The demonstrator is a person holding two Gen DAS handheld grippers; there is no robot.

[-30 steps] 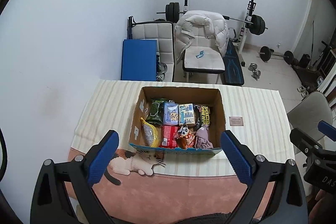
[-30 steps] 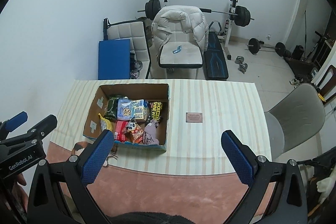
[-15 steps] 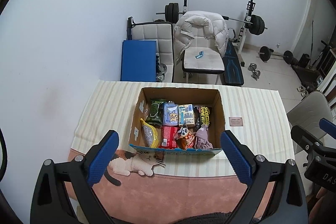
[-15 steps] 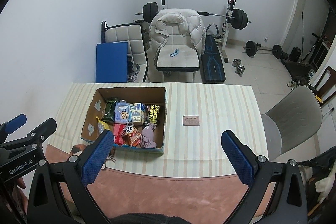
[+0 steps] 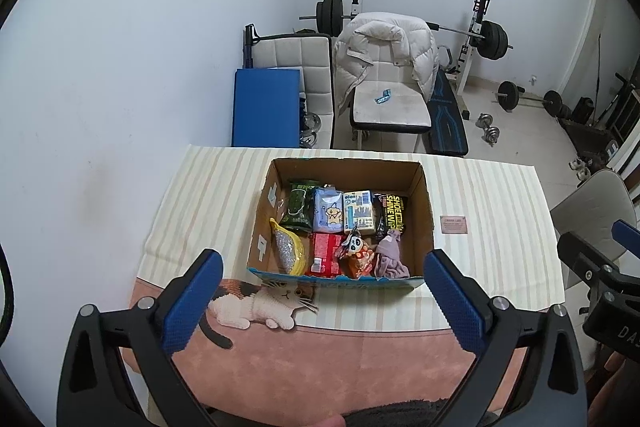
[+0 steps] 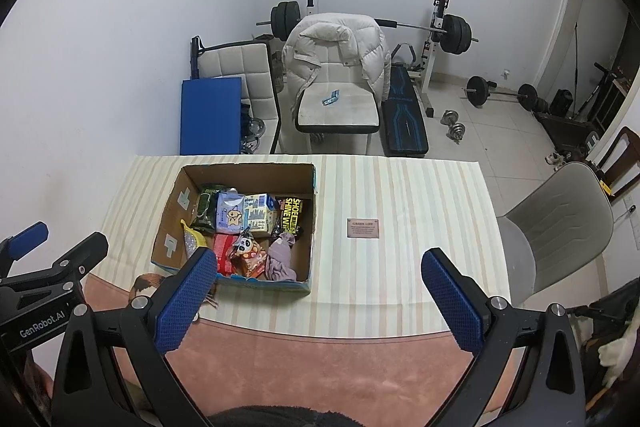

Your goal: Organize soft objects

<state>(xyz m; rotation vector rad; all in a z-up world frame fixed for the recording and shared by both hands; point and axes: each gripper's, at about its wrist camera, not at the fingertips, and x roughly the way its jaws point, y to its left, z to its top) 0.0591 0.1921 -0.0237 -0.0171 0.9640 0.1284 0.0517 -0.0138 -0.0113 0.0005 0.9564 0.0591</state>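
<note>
An open cardboard box (image 5: 425, 199) sits on a striped tablecloth (image 5: 212, 195). It holds several soft packets, a panda toy (image 5: 354, 247) and a mauve cloth (image 5: 390, 259). The box also shows in the right wrist view (image 6: 172, 211), left of centre. My left gripper (image 5: 320, 307) is open and empty, held above the table's near edge in front of the box. My right gripper (image 6: 320, 303) is open and empty, to the right of the box.
A cat picture (image 5: 264, 303) lies on the pink mat by the box's near side. A small card (image 6: 362, 227) lies right of the box. A grey chair (image 6: 560, 227) stands at the table's right end. Weight benches and barbells stand behind the table.
The right gripper has drifted slightly, so the box sits a little lower left in its view. The left gripper has barely moved. Both stay open.
</note>
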